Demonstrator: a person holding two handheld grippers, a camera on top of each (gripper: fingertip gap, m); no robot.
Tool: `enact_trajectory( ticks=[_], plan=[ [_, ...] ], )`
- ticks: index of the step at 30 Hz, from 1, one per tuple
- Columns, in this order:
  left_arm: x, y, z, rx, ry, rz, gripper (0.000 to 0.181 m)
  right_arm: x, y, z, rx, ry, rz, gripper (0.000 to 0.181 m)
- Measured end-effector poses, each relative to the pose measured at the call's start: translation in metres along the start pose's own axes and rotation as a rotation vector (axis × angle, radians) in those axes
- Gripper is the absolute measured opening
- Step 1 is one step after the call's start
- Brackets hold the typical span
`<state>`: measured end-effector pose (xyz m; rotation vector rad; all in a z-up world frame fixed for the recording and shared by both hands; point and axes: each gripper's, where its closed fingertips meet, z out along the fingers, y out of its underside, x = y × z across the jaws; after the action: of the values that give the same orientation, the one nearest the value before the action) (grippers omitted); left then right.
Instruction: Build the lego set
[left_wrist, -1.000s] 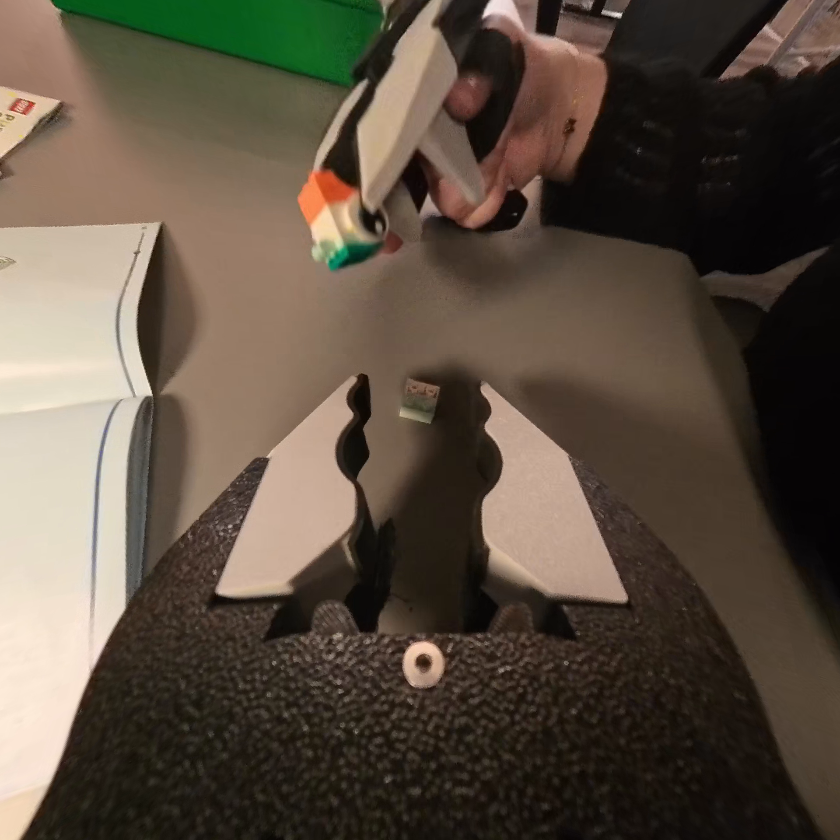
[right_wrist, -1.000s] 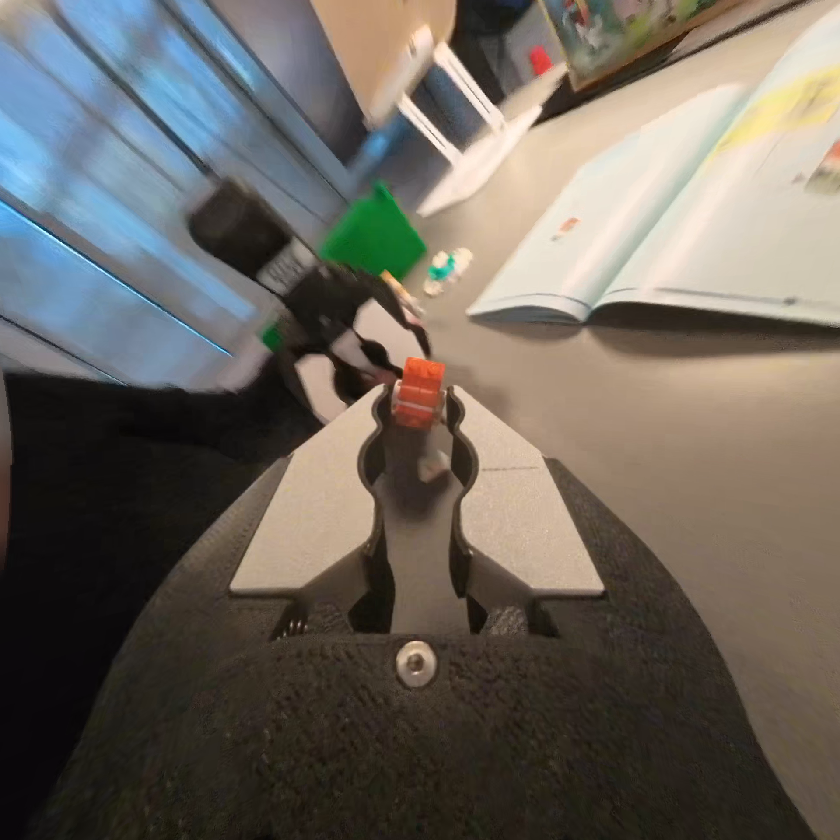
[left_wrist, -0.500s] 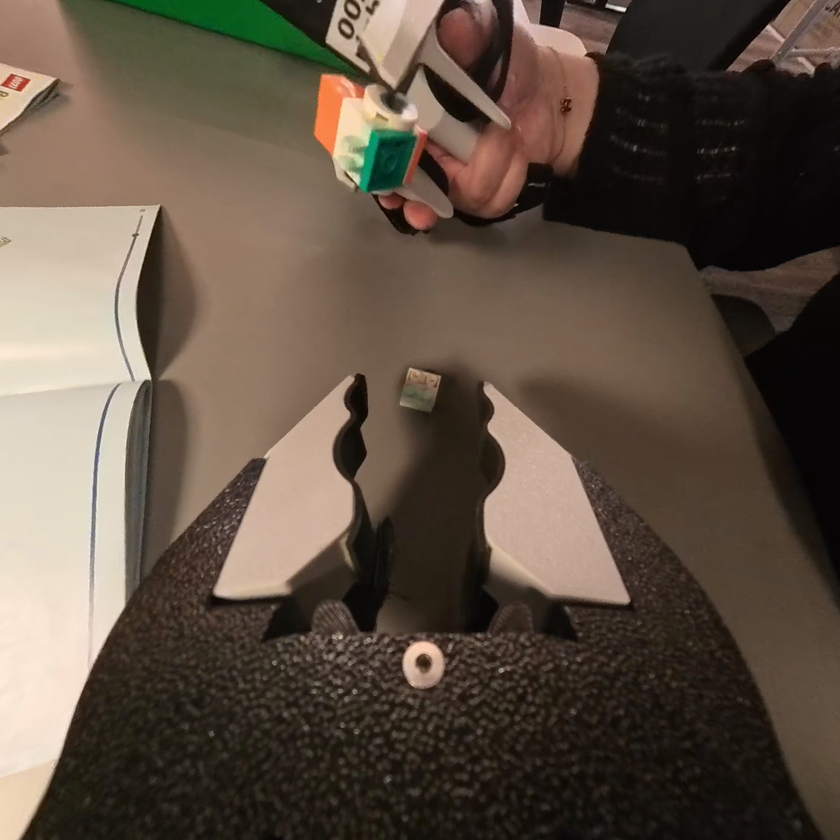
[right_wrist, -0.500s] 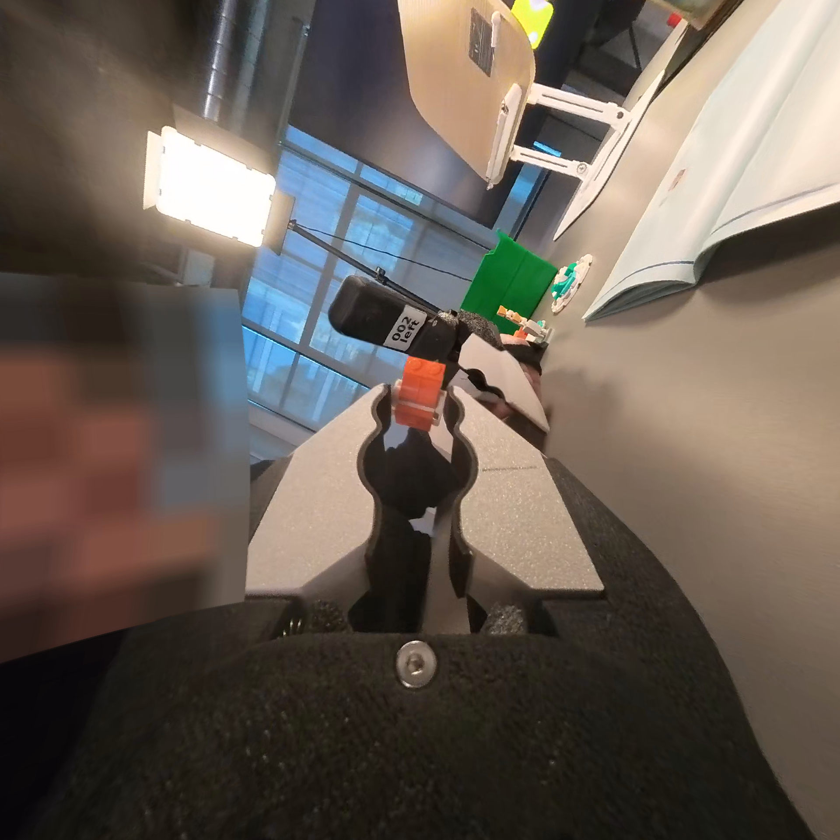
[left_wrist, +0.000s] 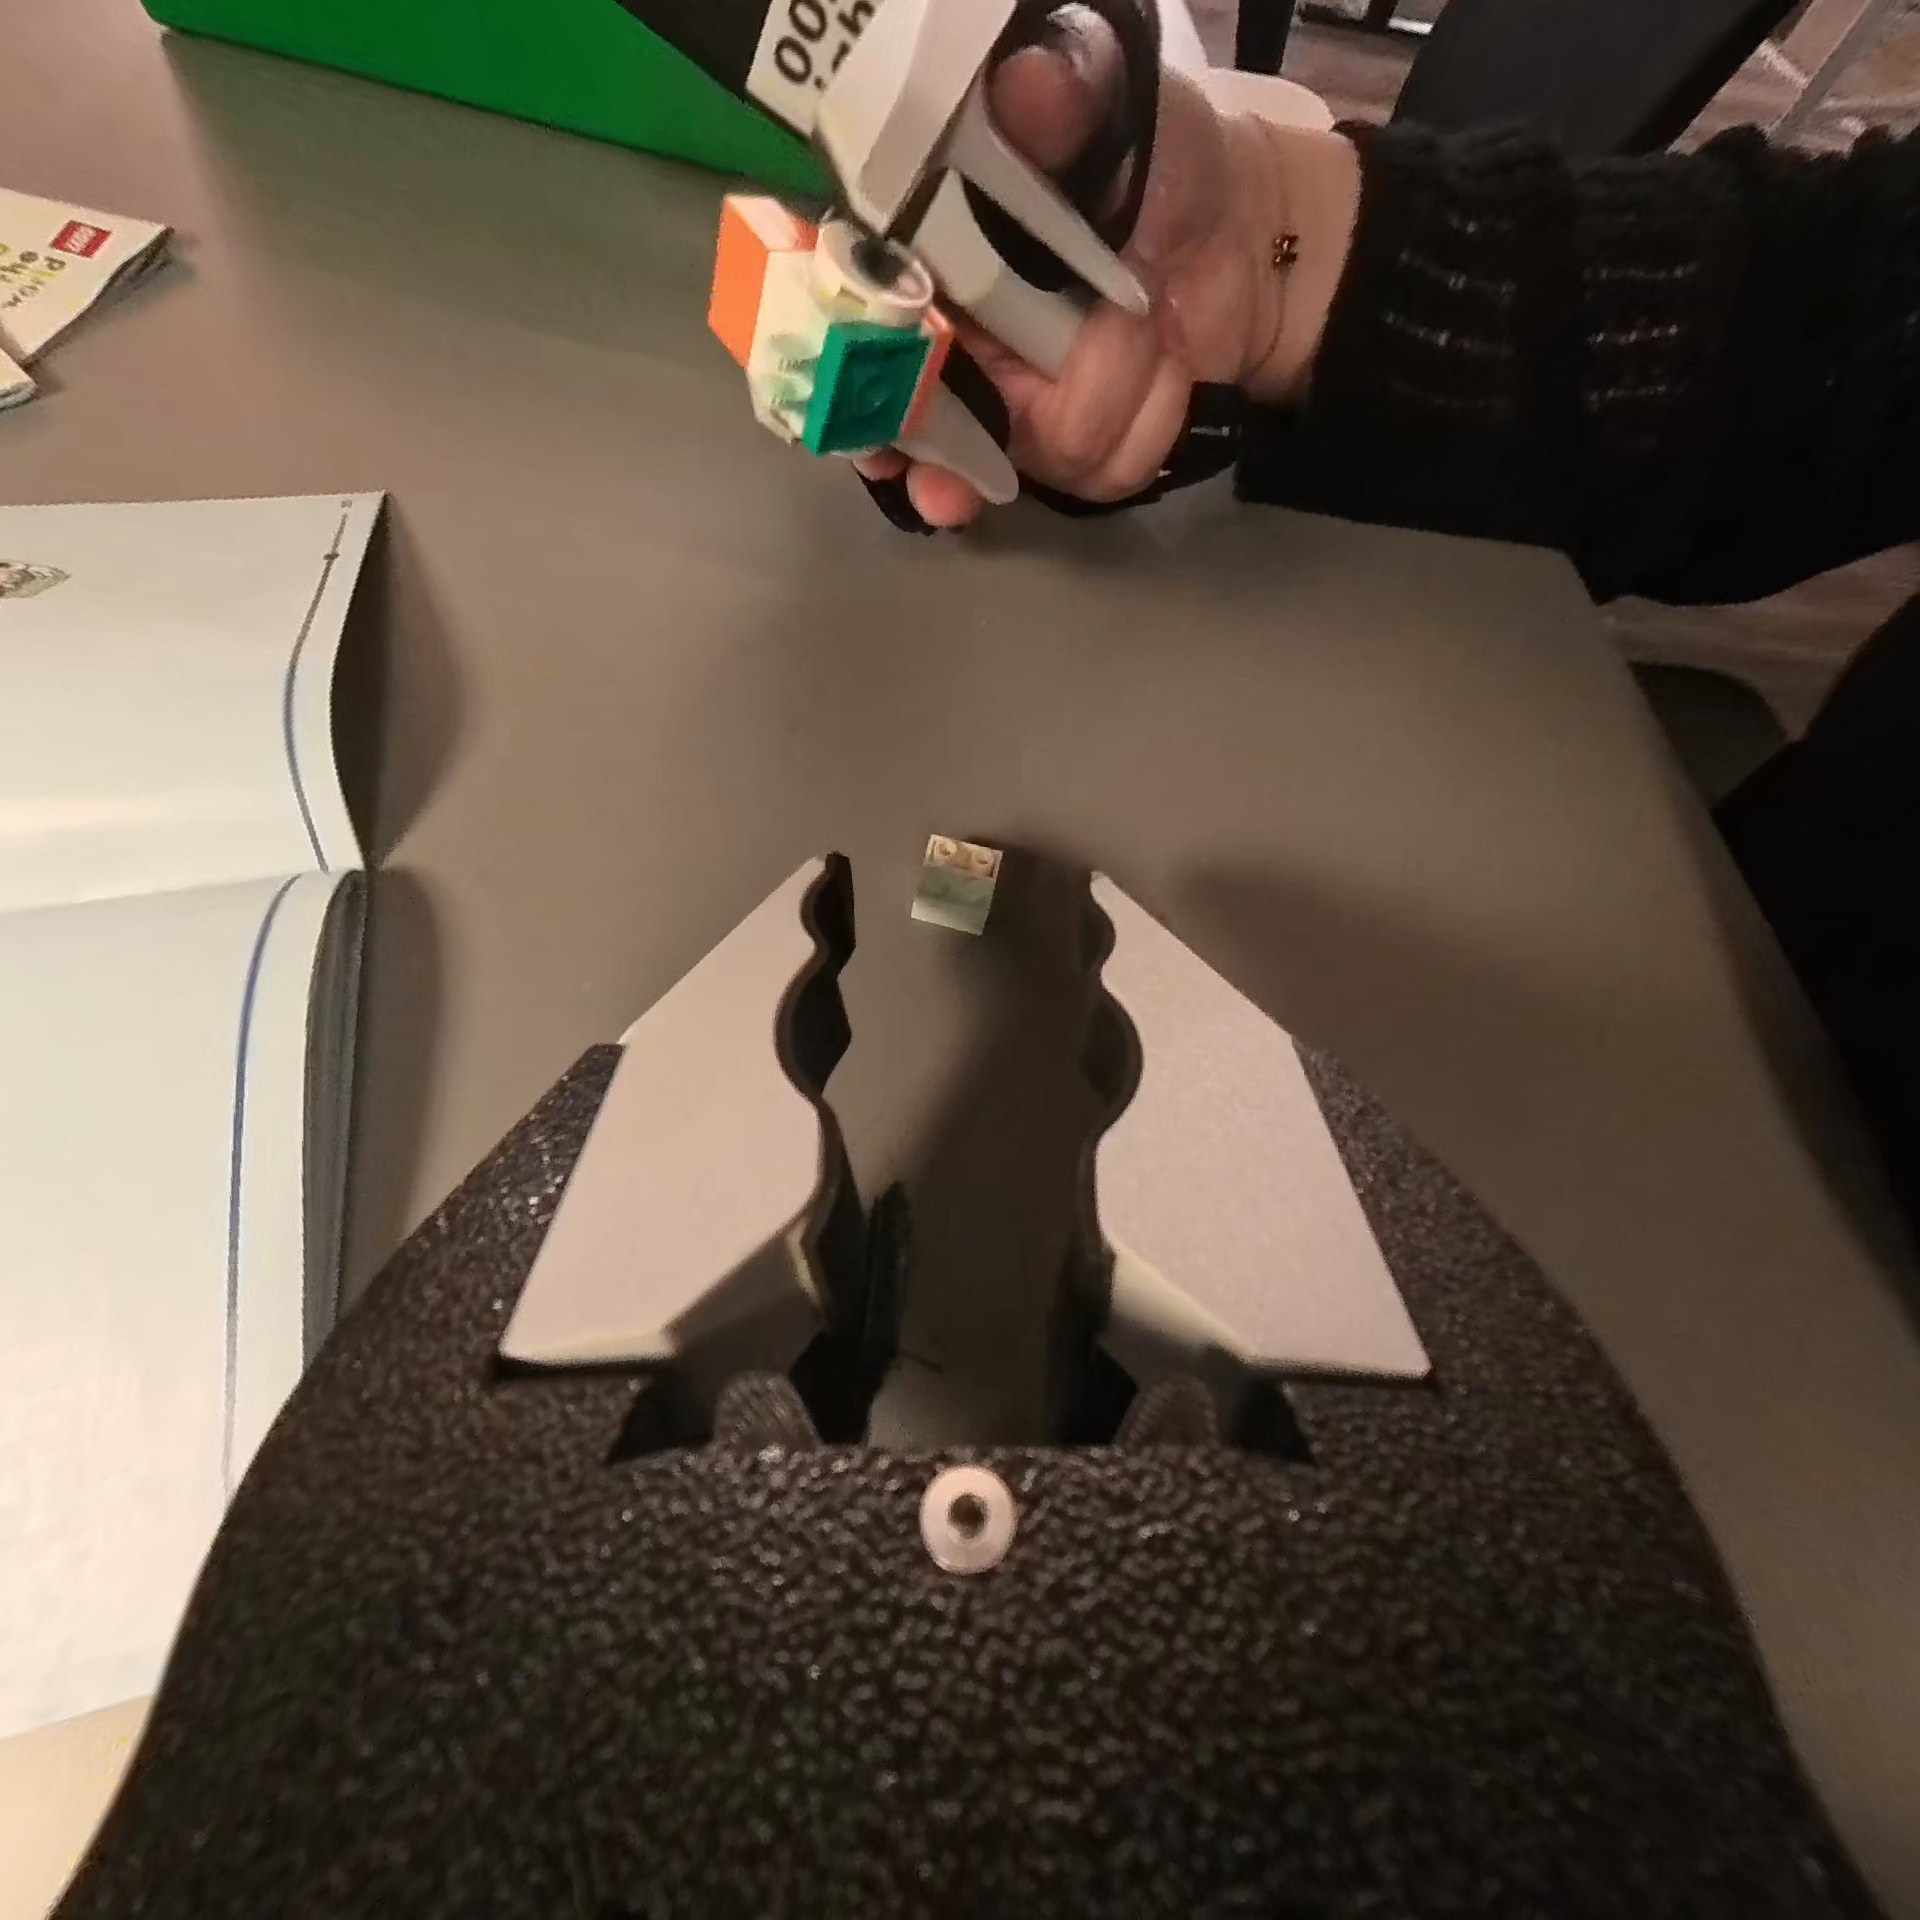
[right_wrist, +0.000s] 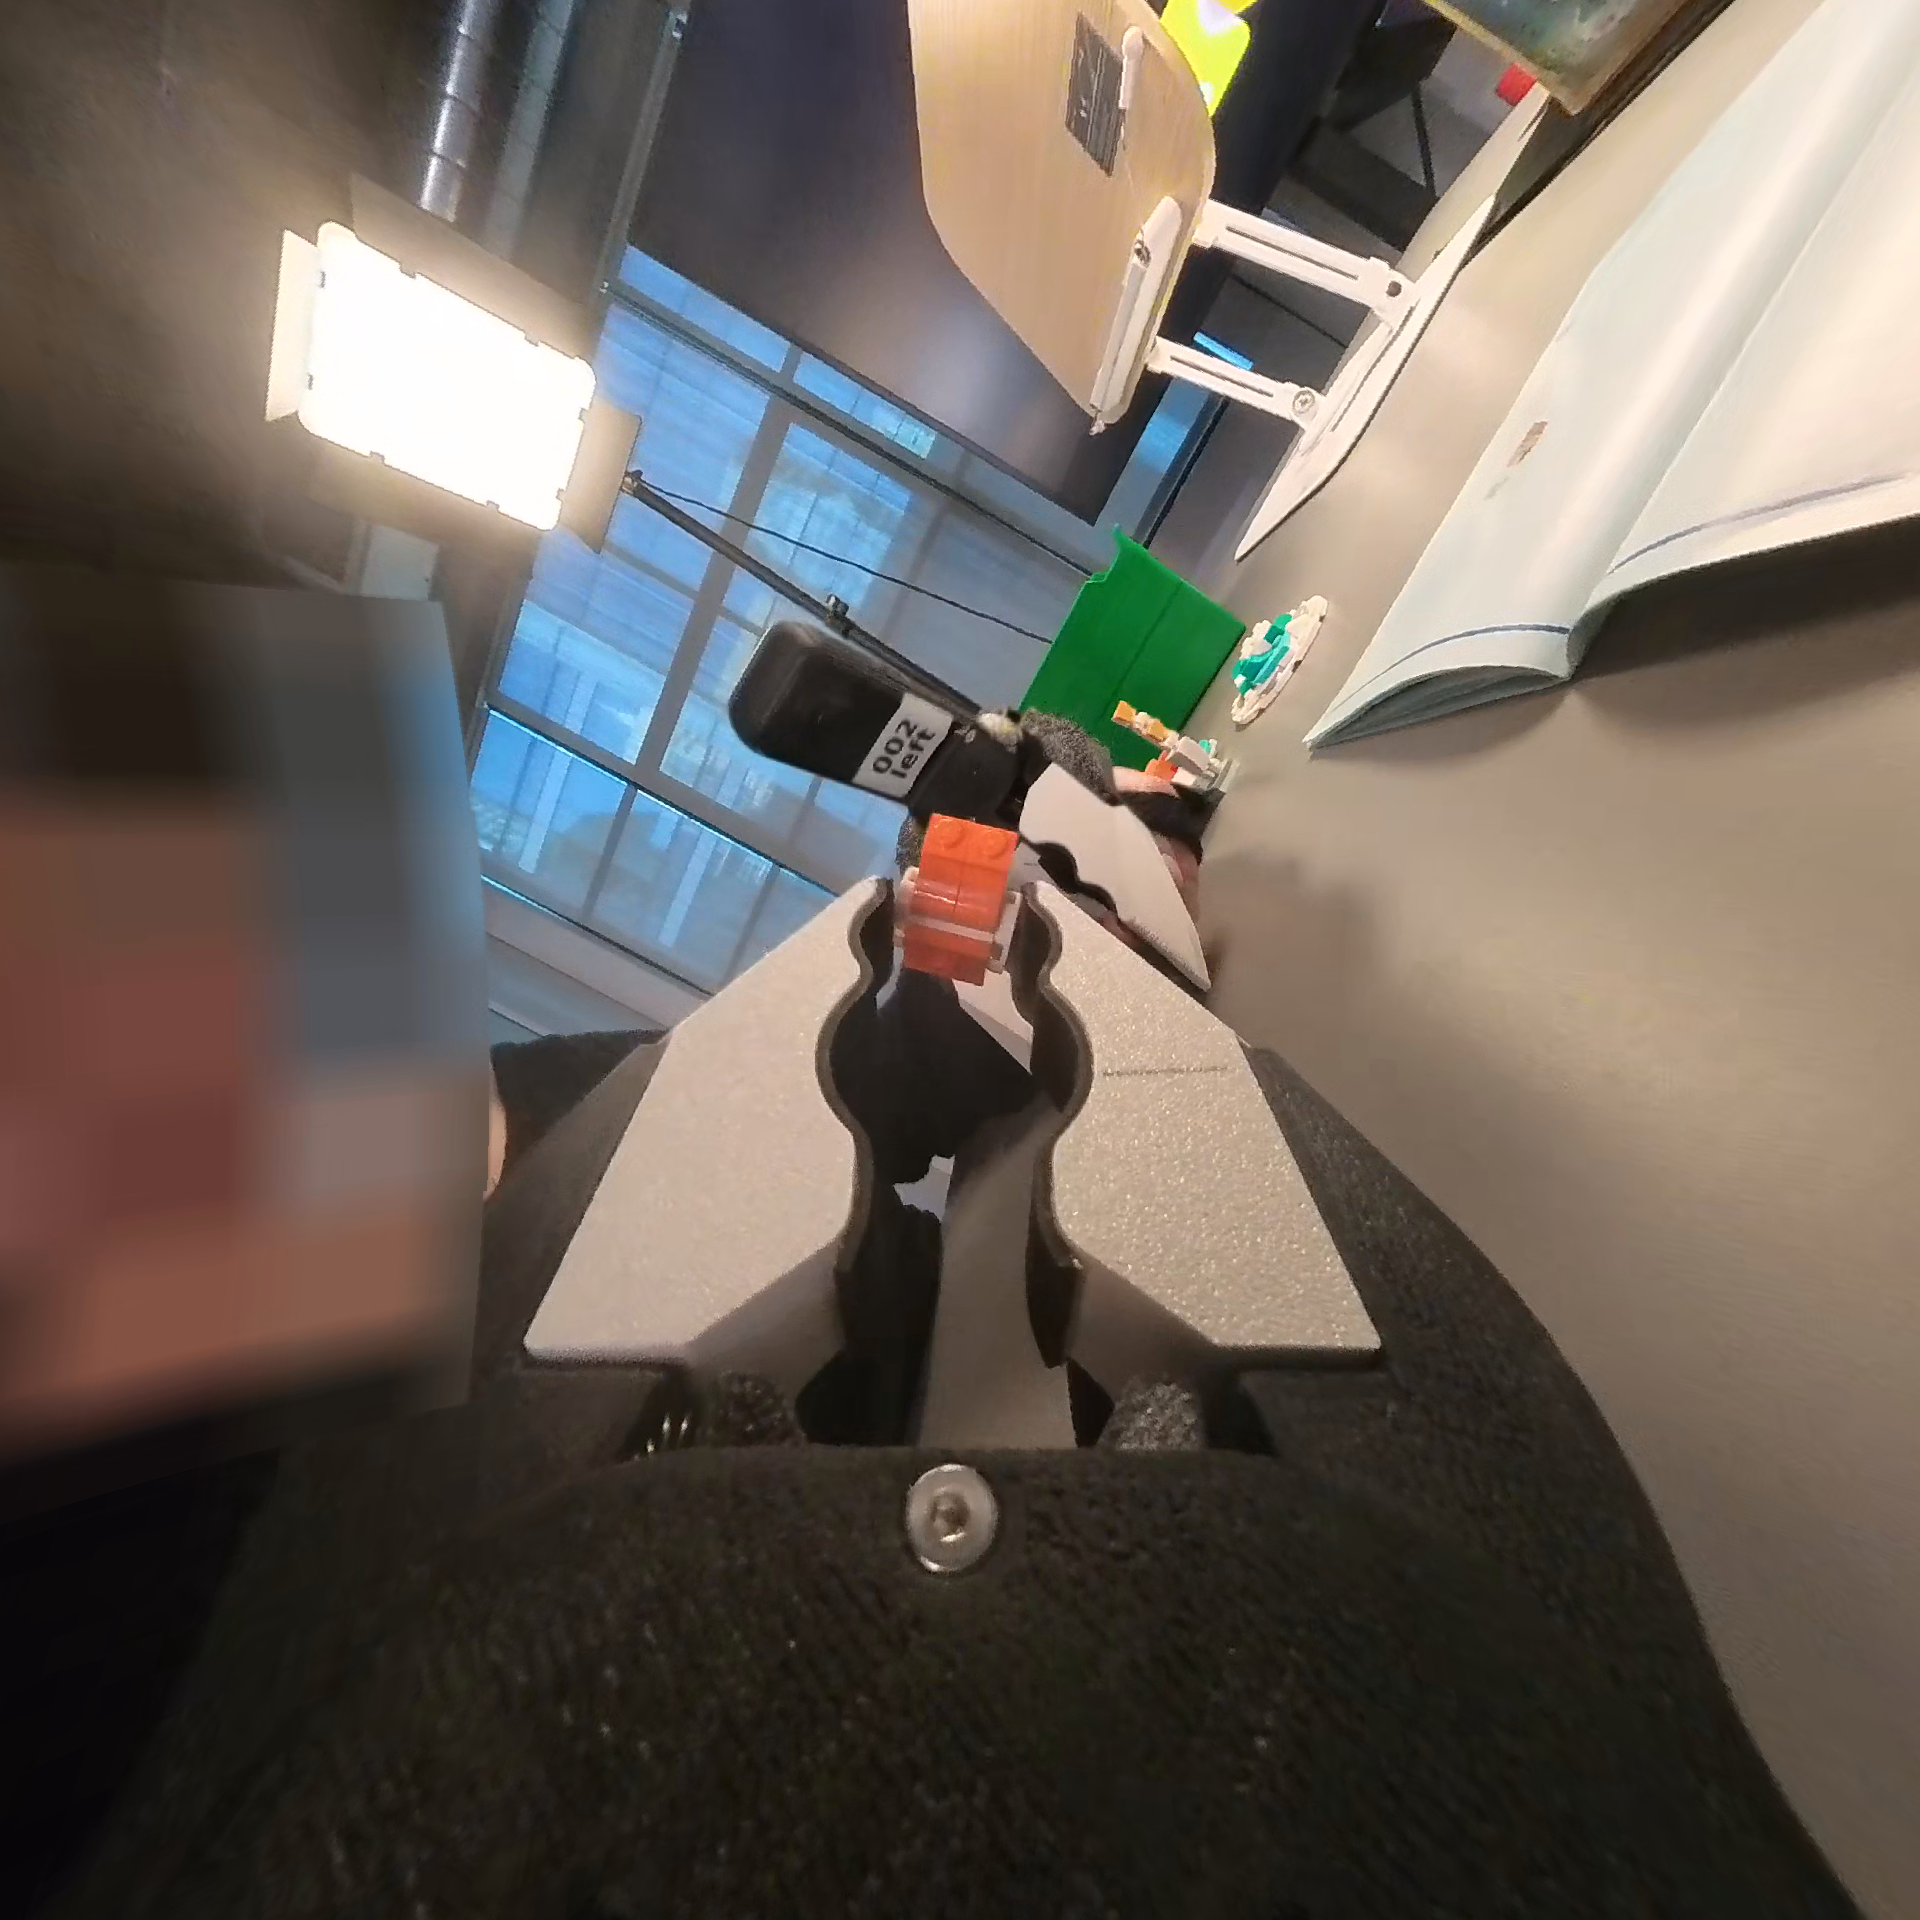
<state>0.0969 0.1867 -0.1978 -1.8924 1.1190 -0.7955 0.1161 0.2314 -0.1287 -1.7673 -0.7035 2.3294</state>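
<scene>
The left gripper (left_wrist: 961, 883) hangs low over the grey table (left_wrist: 1195, 675) with its two grey wavy-edged fingers spread wide and nothing between them; a small pale cube-shaped lego piece with a mint-tinted side (left_wrist: 958, 881) lies on the table in the gap near the fingertips, touching neither finger. Farther off in the left wrist view, a hand (left_wrist: 1122, 343) in a black knitted sleeve (left_wrist: 1558, 343) holds the right gripper (right_wrist: 954, 914) raised above the table. Its fingers are drawn close and clamp a small lego assembly of orange, white and teal-green bricks (left_wrist: 826, 332); from the right wrist view only the orange top and a thin white layer show, and the teal part is hidden behind them. The right wrist view is rolled on its side, so the table runs up the right edge. An open pale-blue instruction booklet (left_wrist: 156, 779) lies to the left of the left gripper, cut off by the frame edge, and a small folded leaflet (left_wrist: 73, 270) sits beyond it. A bright green box (left_wrist: 468, 52) stands at the far edge, only partly in frame. Near it, in the right wrist view, a round white and teal lego build (right_wrist: 1276, 657) and a few small orange and white pieces (right_wrist: 1174, 743) are too small to make out clearly.
</scene>
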Motion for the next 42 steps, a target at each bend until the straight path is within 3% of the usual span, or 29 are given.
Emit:
enact_trajectory(
  ticks=[10,18,30,42],
  plan=[
    [0.0,0.004,0.002,-0.028,-0.003,0.0,0.039,0.005,0.003,0.001,-0.028,0.062,-0.063,0.022],
    [-0.001,0.007,0.005,-0.056,0.002,-0.011,0.038,0.021,0.019,0.003,-0.139,0.203,-0.114,0.022],
    [0.002,0.015,0.011,-0.119,0.022,-0.011,0.033,0.034,0.036,0.006,-0.25,0.296,-0.139,0.022],
    [0.002,0.016,0.012,-0.125,0.018,0.007,0.029,0.046,0.051,0.006,-0.396,0.422,-0.399,0.022]
  ],
)
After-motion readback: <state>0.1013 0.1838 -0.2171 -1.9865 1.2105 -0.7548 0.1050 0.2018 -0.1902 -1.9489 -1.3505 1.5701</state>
